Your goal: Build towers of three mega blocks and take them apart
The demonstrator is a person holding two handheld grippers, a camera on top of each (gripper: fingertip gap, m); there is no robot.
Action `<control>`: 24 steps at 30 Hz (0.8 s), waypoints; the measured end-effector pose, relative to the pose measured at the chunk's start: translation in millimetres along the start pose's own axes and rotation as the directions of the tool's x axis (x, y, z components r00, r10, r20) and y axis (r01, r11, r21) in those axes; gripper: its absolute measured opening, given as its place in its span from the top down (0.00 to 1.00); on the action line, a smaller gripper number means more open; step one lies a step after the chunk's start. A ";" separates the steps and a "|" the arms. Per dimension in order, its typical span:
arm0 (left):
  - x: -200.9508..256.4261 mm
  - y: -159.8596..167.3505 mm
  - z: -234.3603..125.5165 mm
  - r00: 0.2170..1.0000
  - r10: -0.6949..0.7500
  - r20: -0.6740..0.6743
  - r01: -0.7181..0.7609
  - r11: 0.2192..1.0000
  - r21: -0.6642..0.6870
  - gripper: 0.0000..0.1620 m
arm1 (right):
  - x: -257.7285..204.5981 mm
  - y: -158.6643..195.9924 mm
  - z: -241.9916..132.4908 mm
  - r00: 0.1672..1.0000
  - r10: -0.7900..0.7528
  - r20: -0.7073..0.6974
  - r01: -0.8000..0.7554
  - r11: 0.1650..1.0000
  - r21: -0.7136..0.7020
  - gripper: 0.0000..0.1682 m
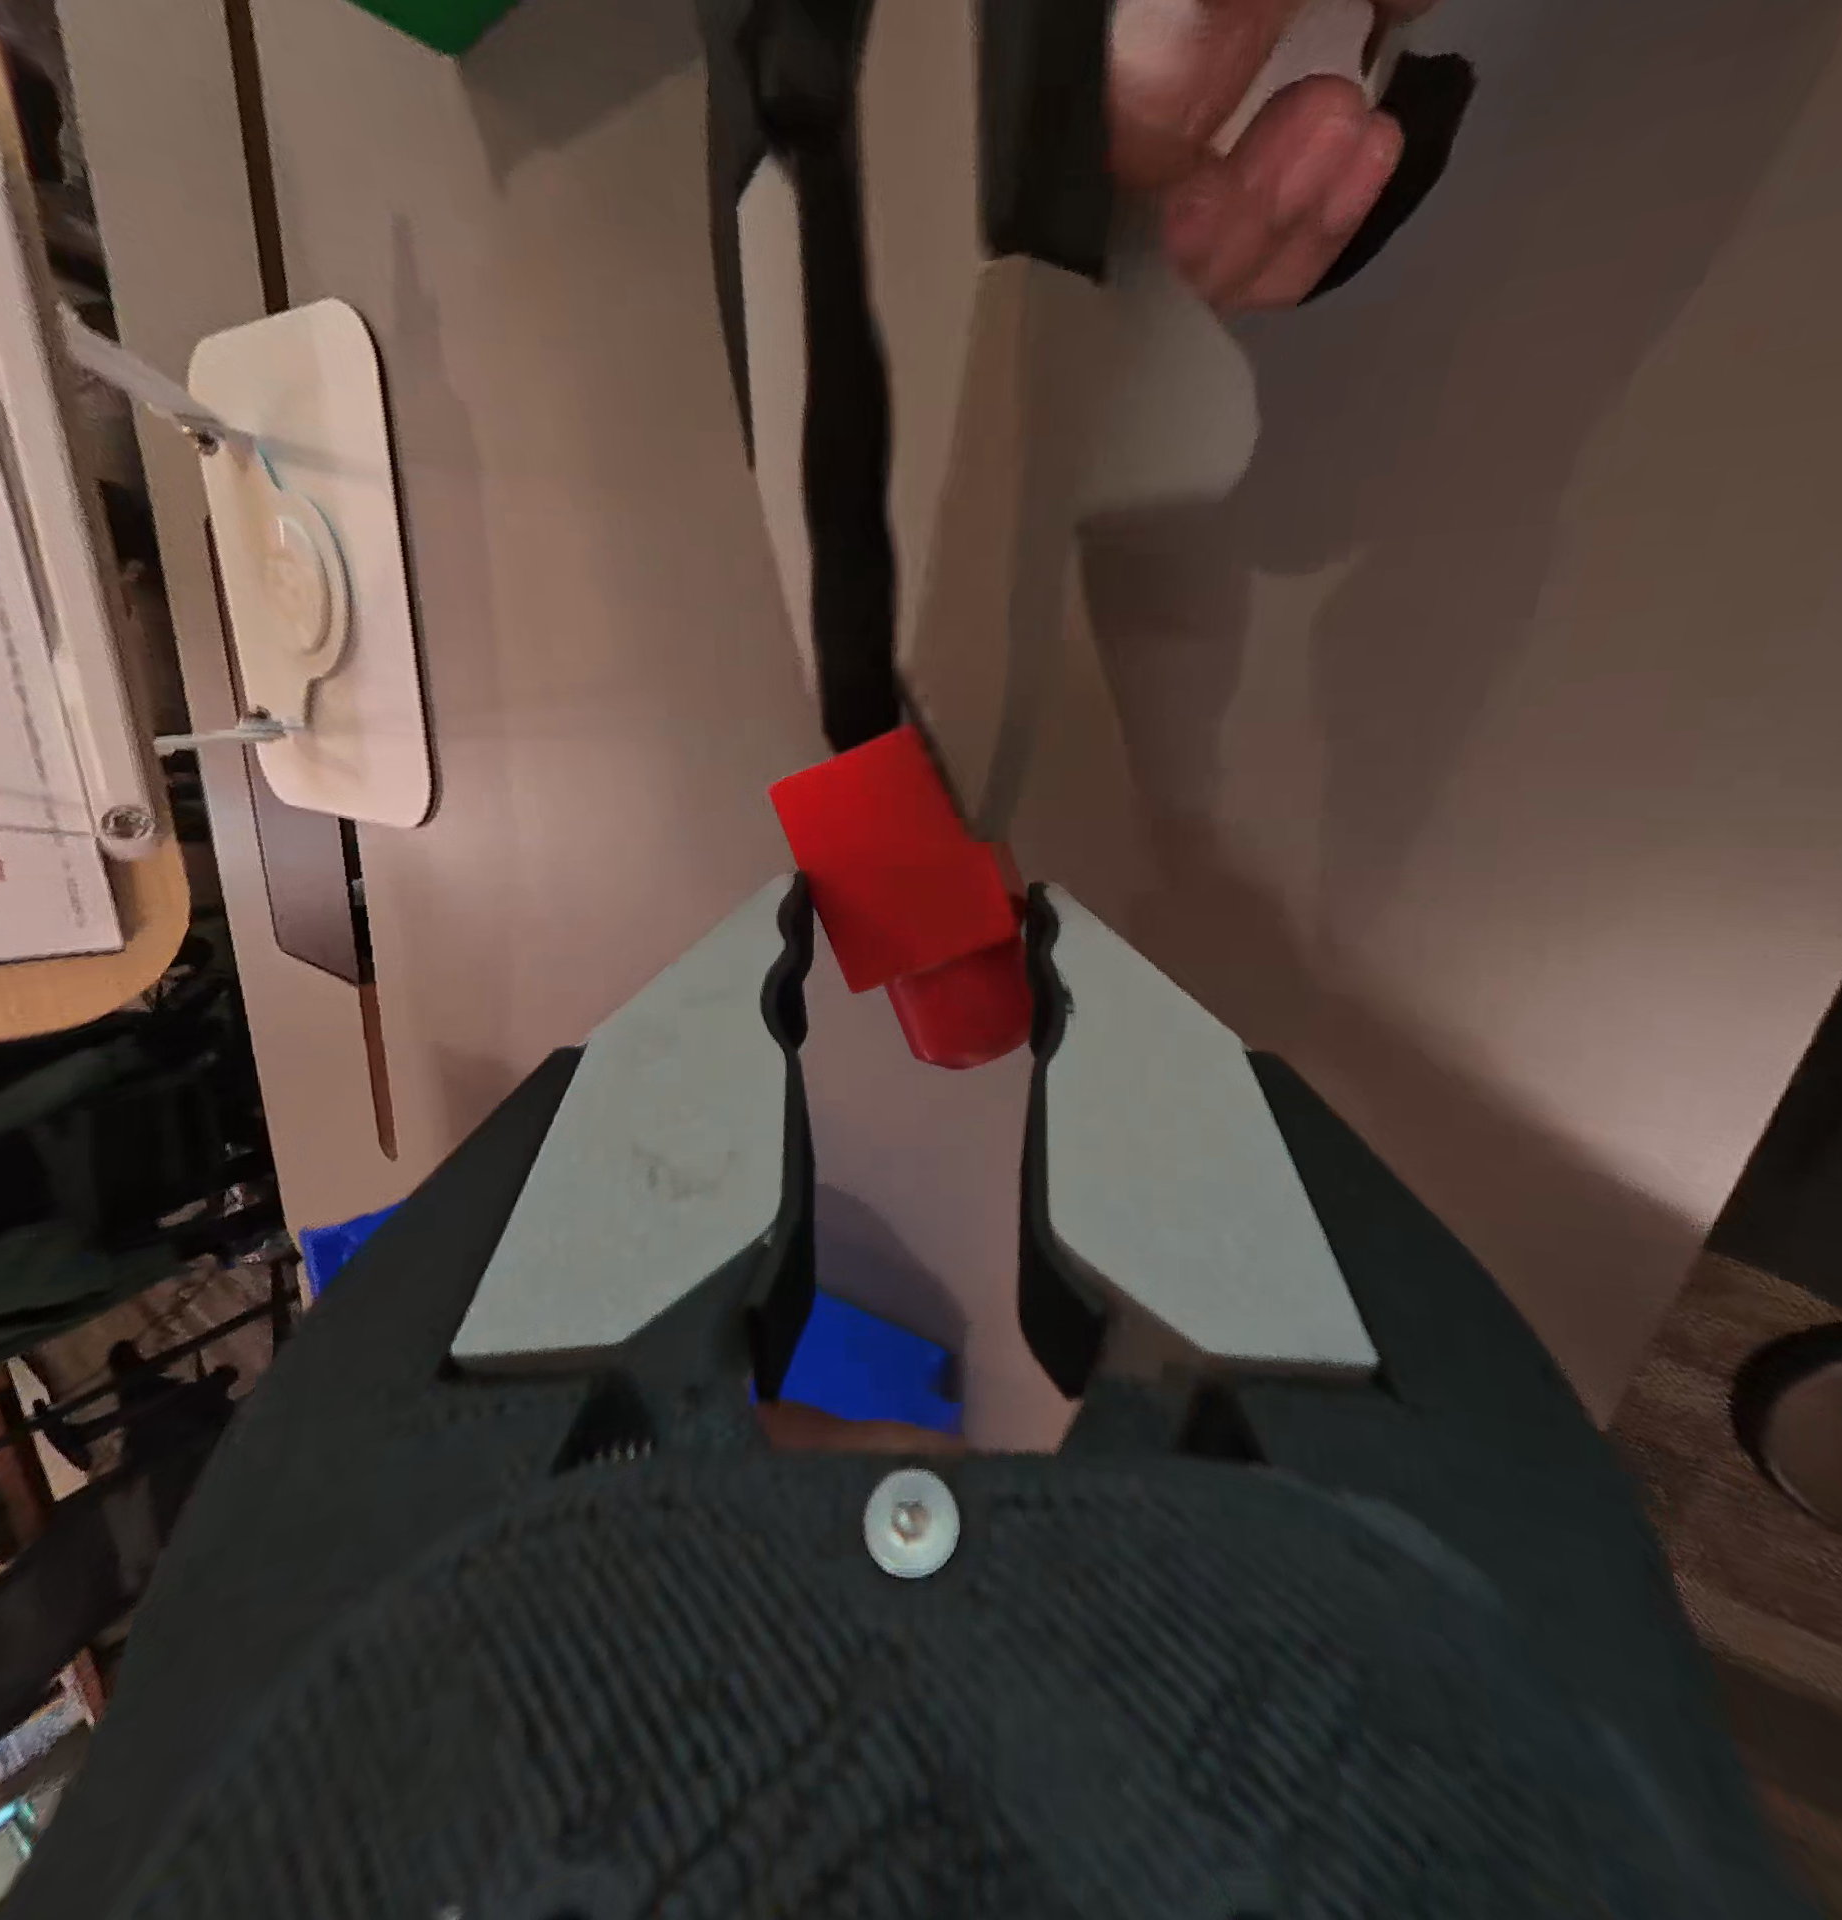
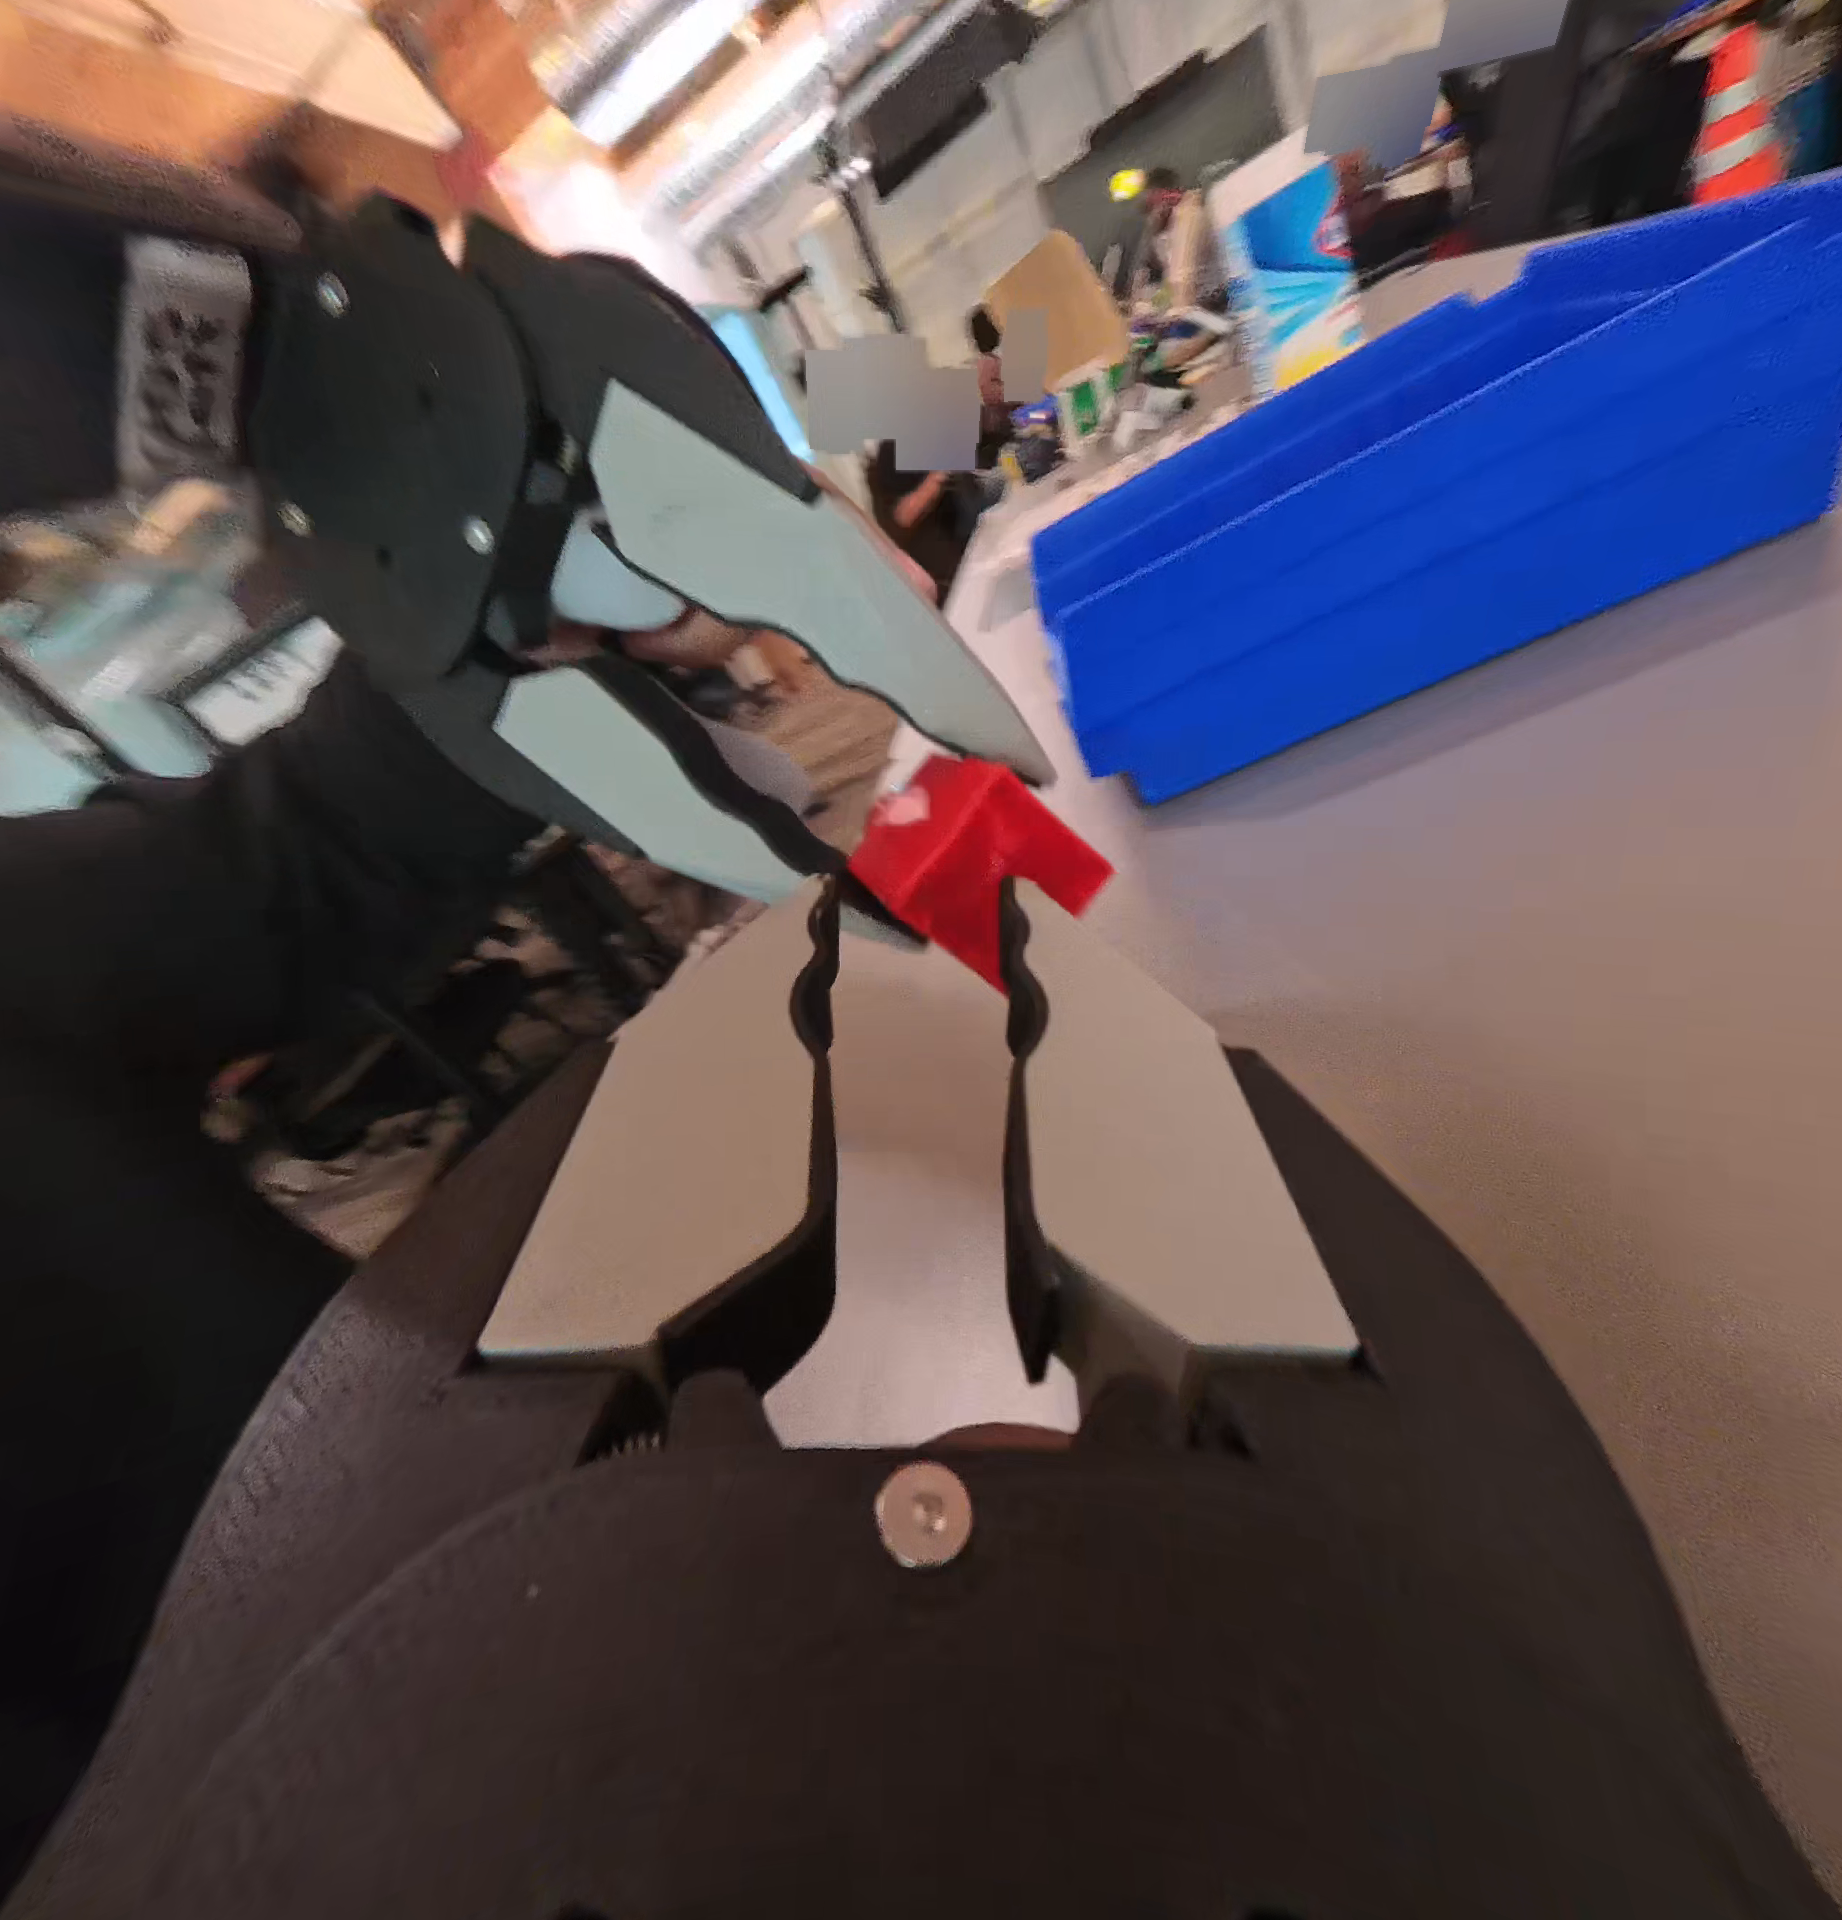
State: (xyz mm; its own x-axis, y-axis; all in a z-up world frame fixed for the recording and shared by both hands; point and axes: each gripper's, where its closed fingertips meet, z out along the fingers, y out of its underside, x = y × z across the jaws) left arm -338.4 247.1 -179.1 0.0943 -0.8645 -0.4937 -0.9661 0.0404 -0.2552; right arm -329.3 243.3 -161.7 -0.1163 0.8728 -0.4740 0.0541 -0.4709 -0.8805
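Both claws, left gripper (image 1: 912, 966) and right gripper (image 2: 912, 914), pinch the small red plastic block (image 1: 896, 894) near the blue plastic bin (image 2: 1468, 499); it looks light, hard, best squeezed on flat sides.

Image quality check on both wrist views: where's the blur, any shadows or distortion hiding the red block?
Left wrist view: red block sharp between the left gripper fingertips; hand up top motion-smeared; soft shadows on the pale surface. Right wrist view: background room blurred, blue bin soft, wide-angle bending near the edges; the block readable by the right gripper, though its grip is unclear.
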 end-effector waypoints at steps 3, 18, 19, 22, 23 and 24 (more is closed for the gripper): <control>2.3 -5.7 6.3 0.999 0.035 0.021 -0.035 0.999 -0.006 0.76 | -2.7 -2.8 -1.4 0.994 0.083 0.068 -0.085 0.996 0.020 0.95; -17.8 8.2 16.1 0.956 -0.288 0.056 0.270 0.939 0.214 0.87 | 5.5 -21.4 -18.4 0.990 0.119 0.070 -0.128 0.983 0.130 1.00; -18.0 7.8 15.6 0.954 -0.296 0.053 0.277 0.934 0.227 0.88 | 5.4 -21.6 -19.4 0.990 0.122 0.074 -0.131 0.983 0.132 1.00; -19.4 6.7 11.6 0.946 -0.322 0.038 0.301 0.915 0.267 0.94 | 7.4 -20.6 -20.8 0.991 0.120 0.061 -0.126 0.984 0.123 1.00; -21.2 6.4 9.1 0.940 -0.339 0.033 0.317 0.905 0.283 0.97 | 10.8 -17.6 -20.5 0.993 0.113 0.038 -0.117 0.987 0.109 1.00; -22.7 6.6 7.1 0.934 -0.357 0.025 0.334 0.895 0.297 0.99 | 11.1 -14.8 -20.2 0.993 0.110 0.033 -0.113 0.989 0.097 1.00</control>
State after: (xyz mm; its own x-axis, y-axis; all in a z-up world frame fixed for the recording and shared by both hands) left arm -345.2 270.5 -175.4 0.4388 -0.8091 -0.3909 -0.7613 -0.1037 -0.6401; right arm -311.4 262.5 -154.2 -0.1421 0.8111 -0.5674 -0.0301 -0.5765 -0.8166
